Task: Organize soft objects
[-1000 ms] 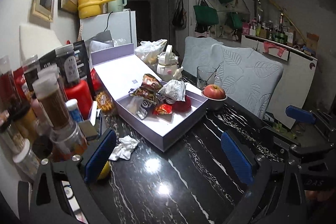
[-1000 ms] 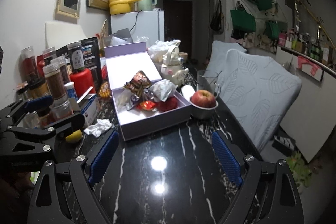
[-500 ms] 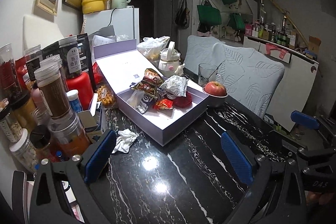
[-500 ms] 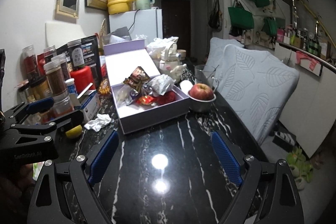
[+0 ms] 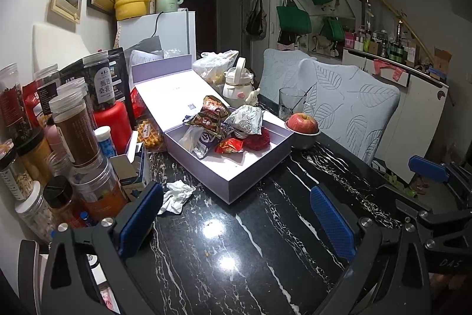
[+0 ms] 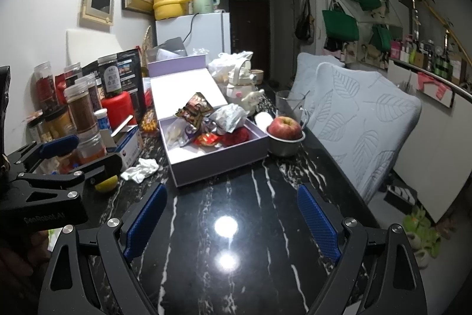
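A glossy black marble tabletop (image 5: 265,241) with white veins runs along a white wall, its wall-side edge crowded with jars (image 5: 73,126). The lilac box (image 5: 236,167) sits mid-table, long axis running away toward the fridge, lid laid open at the far end, snack packets (image 5: 209,120) heaped inside. A crumpled tissue (image 5: 175,194) lies beside the box's near corner. Left gripper (image 5: 236,214) and right gripper (image 6: 233,217) both hover spread wide, empty.
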The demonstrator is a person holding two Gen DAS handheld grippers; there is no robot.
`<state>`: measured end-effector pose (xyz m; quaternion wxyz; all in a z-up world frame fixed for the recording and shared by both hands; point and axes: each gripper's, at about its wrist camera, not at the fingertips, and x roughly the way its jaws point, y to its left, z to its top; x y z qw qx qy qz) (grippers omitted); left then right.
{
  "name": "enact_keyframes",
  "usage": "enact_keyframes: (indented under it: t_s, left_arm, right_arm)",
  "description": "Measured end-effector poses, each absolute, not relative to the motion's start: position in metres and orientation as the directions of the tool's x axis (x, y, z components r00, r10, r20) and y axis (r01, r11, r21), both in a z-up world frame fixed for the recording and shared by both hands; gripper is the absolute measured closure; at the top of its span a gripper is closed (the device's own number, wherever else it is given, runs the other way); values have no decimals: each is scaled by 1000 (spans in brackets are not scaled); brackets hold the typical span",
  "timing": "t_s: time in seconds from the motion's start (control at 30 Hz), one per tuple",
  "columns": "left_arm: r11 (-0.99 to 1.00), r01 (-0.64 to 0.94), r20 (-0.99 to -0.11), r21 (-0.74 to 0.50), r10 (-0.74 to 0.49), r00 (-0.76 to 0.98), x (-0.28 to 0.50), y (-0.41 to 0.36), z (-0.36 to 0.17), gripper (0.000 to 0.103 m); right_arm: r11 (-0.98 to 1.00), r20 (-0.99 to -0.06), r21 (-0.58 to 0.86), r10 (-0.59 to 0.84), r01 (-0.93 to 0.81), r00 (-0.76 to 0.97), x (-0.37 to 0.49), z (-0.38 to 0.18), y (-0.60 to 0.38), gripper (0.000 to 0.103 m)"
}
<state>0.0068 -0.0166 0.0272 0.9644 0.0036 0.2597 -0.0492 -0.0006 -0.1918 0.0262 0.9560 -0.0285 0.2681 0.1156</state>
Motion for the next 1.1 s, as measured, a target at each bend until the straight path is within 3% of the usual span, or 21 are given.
enact_keyframes:
  t_s: [1.1]
  left_arm:
    - [994,108,-556,-28,-105,825,11,-16,10,1]
  right_arm:
    - [970,-537,19,213,-241,817,-2,15,-190,12]
